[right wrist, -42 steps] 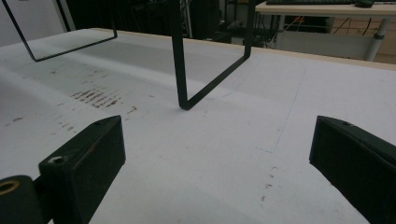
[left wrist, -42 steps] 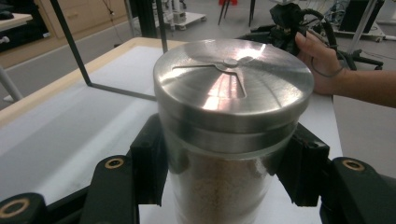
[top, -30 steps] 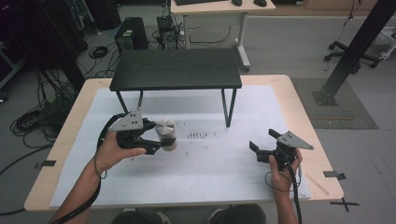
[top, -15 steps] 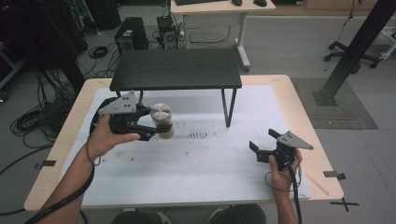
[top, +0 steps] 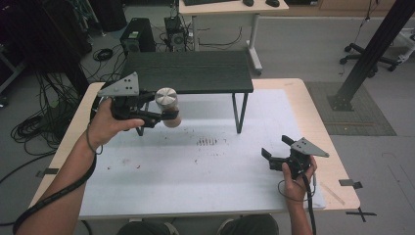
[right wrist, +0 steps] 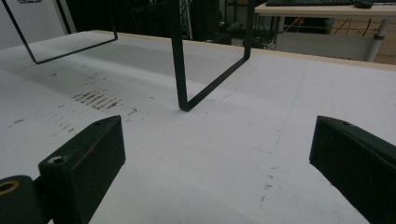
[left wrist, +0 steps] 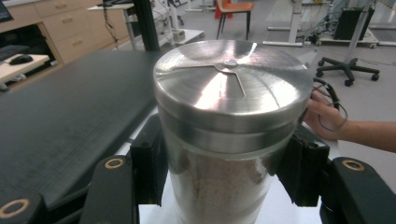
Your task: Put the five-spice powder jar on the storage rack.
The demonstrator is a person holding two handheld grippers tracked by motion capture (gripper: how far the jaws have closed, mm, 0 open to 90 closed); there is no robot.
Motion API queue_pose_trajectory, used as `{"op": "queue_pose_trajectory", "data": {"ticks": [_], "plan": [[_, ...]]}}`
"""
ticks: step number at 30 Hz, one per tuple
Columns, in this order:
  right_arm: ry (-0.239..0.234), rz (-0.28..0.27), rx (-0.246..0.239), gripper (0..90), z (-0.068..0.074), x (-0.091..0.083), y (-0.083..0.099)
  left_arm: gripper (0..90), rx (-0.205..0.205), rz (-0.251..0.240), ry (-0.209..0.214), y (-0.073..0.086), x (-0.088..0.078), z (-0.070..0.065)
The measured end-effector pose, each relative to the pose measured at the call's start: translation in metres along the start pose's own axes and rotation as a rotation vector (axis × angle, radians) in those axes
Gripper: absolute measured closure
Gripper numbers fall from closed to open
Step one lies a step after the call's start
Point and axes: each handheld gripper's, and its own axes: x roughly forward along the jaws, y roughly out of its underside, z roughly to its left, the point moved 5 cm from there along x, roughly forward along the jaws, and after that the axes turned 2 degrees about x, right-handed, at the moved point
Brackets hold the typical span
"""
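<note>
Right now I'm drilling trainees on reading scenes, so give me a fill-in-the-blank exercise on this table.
1. The left gripper is shut on a jar with a ____ lid.
2. The jaws of the right gripper stand ____, with nothing between them.
3. The jar is held in front of a black ____ on thin legs.

Missing words: metal; open; shelf

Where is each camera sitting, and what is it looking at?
High view: fixed above the person's side, looking forward and down on the table; both forearms, the left gripper and right gripper show.
Left gripper view: rides on the left gripper, looking along its jaws at the jar they clamp; the person's other hand shows beyond.
Right gripper view: rides on the right gripper, low over the table, facing the shelf's leg.
Shared: the high and left gripper views both show the jar and the black shelf.
</note>
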Motion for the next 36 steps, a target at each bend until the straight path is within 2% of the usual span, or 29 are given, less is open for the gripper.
{"op": "queue_pose_trajectory", "data": {"ticks": [16,30,36], "plan": [[0.008,0.006,0.000,3.5,-0.001,0.000,0.001,42.9,-0.015,-0.025,-0.039,-0.022,-0.006,0.045],[0.012,0.013,0.001,3.5,-0.001,0.001,0.001,42.9,-0.018,-0.019,-0.081,-0.032,-0.007,0.075],[0.014,0.013,0.000,3.5,-0.001,0.001,0.001,42.9,-0.023,-0.037,-0.091,-0.035,-0.003,0.086]]}}
